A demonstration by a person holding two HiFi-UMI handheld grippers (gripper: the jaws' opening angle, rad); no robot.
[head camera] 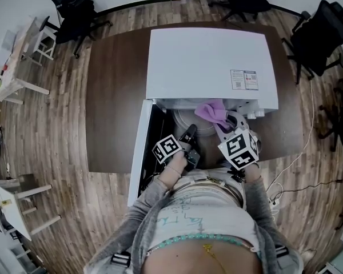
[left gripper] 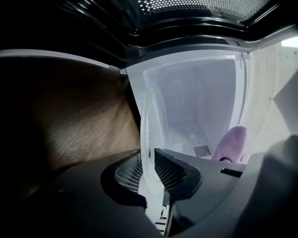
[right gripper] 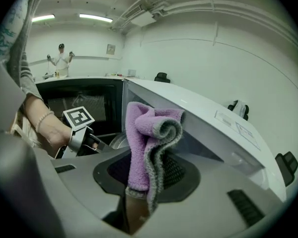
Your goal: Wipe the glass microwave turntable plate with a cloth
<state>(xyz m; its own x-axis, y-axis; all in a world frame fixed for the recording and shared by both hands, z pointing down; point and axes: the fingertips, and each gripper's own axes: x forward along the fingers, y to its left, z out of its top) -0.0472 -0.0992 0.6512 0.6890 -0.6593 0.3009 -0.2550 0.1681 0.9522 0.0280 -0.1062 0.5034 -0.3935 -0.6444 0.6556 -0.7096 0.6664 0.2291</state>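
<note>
The clear glass turntable plate stands on edge between the jaws of my left gripper, which is shut on its rim at the microwave's mouth. From the head view the left gripper holds the plate just in front of the open cavity. My right gripper is shut on a folded purple cloth with a grey edge. The cloth hangs at the cavity opening, right of the plate and apart from it. In the left gripper view the cloth shows beyond the plate.
The white microwave sits on a dark brown table, with its door swung open to the left. Office chairs stand round the table. Another person stands far off in the right gripper view.
</note>
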